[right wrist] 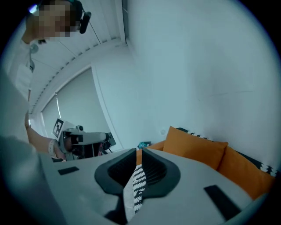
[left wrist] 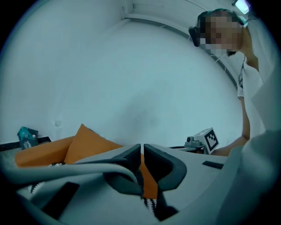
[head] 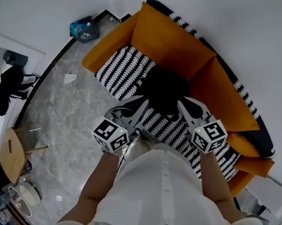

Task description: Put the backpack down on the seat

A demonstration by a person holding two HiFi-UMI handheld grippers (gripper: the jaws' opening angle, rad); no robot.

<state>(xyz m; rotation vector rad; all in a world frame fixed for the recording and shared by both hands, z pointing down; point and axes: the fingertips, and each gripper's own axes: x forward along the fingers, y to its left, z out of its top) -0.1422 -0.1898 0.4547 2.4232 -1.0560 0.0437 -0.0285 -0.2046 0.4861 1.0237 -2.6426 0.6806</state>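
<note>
The black backpack lies on the black-and-white striped seat of an orange sofa. Both grippers hover just in front of it, above the seat's front edge, and neither touches it. My left gripper is shut with nothing between its jaws; an orange cushion shows beyond it. My right gripper is also shut and empty, with the striped seat visible below its jaws. Neither gripper view shows the backpack.
A teal box sits on the marble floor left of the sofa. A black bag hangs at the far left and a wooden stool stands below it. White wall rises behind the sofa.
</note>
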